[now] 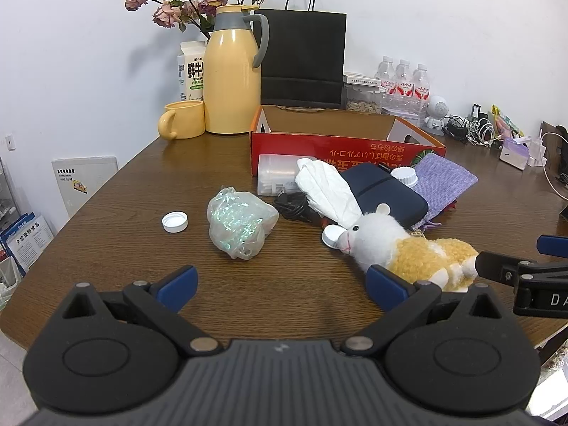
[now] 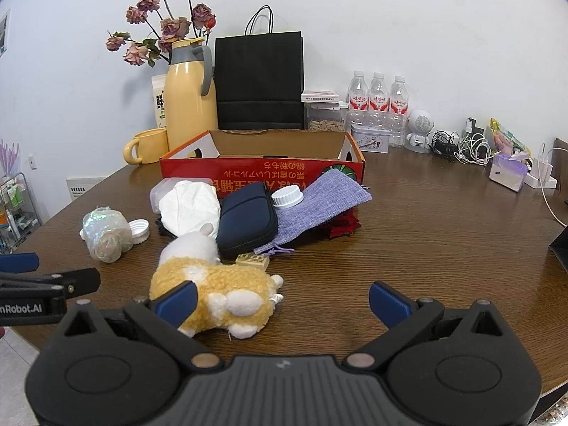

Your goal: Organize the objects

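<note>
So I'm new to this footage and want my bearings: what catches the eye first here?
The yellow-and-white plush toy lies nearest on the wooden table, between the two open grippers. Behind it a heap of small items lies in front of an open red cardboard box. A yellow thermos jug stands at the back left.

3 water bottles (image 2: 378,106); 3 white caps (image 1: 174,221); 1 plush toy (image 2: 213,293); 1 red box (image 2: 262,163); 1 mug (image 1: 183,119).
</note>
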Motion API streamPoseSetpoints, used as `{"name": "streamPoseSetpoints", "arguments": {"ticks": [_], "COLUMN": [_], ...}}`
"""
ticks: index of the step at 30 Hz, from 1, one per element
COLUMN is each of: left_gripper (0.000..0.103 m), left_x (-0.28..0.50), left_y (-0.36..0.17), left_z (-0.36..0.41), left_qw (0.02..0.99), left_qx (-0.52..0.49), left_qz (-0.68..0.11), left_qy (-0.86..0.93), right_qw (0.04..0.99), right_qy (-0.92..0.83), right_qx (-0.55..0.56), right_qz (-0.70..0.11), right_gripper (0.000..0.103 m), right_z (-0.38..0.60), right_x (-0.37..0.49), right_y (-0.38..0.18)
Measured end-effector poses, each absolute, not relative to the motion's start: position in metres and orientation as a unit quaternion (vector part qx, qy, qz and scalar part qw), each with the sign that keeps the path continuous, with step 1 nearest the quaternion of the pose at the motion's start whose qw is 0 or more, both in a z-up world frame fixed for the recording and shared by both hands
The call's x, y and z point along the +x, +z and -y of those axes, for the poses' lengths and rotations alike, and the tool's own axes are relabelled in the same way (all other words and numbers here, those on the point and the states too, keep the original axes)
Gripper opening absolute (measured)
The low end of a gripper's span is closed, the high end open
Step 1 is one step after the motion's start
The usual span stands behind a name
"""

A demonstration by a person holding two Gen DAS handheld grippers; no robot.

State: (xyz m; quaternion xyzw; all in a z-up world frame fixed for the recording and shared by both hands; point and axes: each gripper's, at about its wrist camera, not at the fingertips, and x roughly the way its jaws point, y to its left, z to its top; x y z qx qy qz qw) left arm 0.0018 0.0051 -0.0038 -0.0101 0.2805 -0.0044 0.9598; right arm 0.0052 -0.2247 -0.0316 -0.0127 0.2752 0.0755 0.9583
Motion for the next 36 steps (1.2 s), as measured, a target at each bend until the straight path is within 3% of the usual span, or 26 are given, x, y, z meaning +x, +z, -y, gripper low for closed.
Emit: {"name": "streamPoseSetpoints", "arguments": {"ticks": [22,36], "left_gripper": [0.103,0.103], "left_x": [0.002,0.01], "left_y": [-0.006,-0.015], "left_z": [-0.019,-0.043], "left_qw": [0.961,0.958], "left_qx": [-0.024,-0.047], "left_qz": [-0.274,-0.279], "left_qy": [0.012,0.031], "right_qw": [0.963,0.952], "right_qy": [0.123,0.165], "right_qx": [0.004,0.001], "right_qz": [-0.24,-0.259], "right_gripper": [0.103,0.103], "right_z": [0.217,0.195], "right_x": [0.003,0.035], "right_y": [-0.032,-0.064]}}
